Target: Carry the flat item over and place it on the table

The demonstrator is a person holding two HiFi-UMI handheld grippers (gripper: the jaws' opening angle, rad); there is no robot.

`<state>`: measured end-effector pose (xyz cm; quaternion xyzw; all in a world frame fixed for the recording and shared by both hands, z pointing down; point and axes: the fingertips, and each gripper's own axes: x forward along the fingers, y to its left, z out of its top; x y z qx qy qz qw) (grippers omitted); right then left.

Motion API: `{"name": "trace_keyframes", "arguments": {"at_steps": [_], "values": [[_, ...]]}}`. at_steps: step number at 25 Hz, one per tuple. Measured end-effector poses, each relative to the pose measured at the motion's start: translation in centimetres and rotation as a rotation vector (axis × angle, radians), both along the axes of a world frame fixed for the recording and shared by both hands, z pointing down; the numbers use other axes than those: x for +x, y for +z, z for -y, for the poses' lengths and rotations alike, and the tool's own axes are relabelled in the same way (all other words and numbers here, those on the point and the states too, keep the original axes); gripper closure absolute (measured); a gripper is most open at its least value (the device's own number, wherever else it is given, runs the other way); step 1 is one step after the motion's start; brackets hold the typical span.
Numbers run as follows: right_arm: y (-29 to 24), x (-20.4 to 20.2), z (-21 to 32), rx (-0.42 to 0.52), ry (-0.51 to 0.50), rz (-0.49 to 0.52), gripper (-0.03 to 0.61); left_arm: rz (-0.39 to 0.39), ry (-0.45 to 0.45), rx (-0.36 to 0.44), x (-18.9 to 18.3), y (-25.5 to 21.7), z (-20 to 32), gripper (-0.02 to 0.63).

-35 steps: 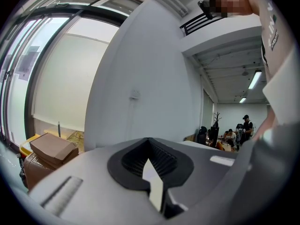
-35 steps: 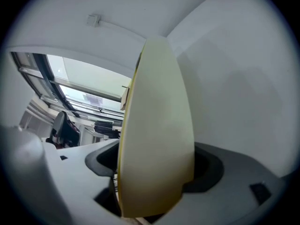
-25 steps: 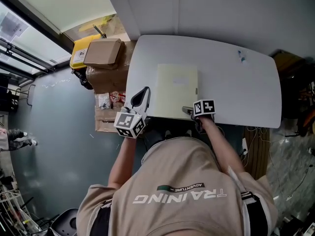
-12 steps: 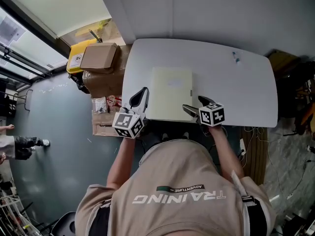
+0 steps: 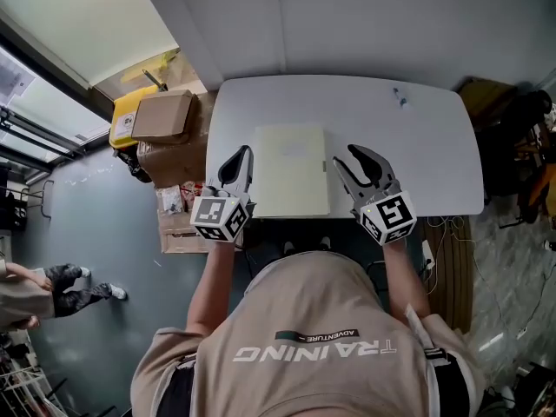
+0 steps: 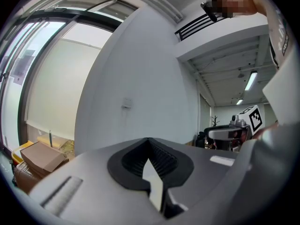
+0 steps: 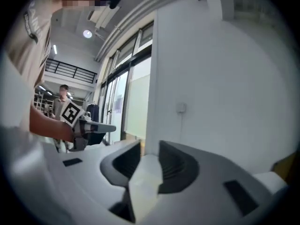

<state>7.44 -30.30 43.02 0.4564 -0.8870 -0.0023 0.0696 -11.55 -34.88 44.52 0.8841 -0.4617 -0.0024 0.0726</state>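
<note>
Left hand-held gripper (image 5: 241, 156): jaws together, empty, just left of the item.
Right hand-held gripper (image 5: 346, 158): jaws apart, closing on nothing, just right of it.
Item (image 5: 291, 170): flat on the surface (image 5: 417, 146), at its near edge.
Handling: probably light, thin, stiffish; pinch the near edge.
Count: one item, two grippers.

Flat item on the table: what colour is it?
The flat item is pale cream-yellow, best seen in the head view.
</note>
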Motion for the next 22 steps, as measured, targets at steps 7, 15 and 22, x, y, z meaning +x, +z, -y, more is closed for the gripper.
{"name": "trace_keyframes", "arguments": {"at_steps": [7, 15, 22], "values": [[-1.8, 1.7, 0.6, 0.058, 0.108, -0.014, 0.571, -0.001, -0.022, 0.026, 0.7, -2.3, 0.1, 0.611], [-3.3, 1.7, 1.3, 0.087, 0.109, -0.024, 0.571, -0.008, -0.041, 0.028, 0.3, -2.7, 0.0, 0.611], [-3.6, 2.3, 1.6, 0.087, 0.119, -0.021, 0.571, -0.002, -0.043, 0.023, 0.3, -2.5, 0.0, 0.61]]}}
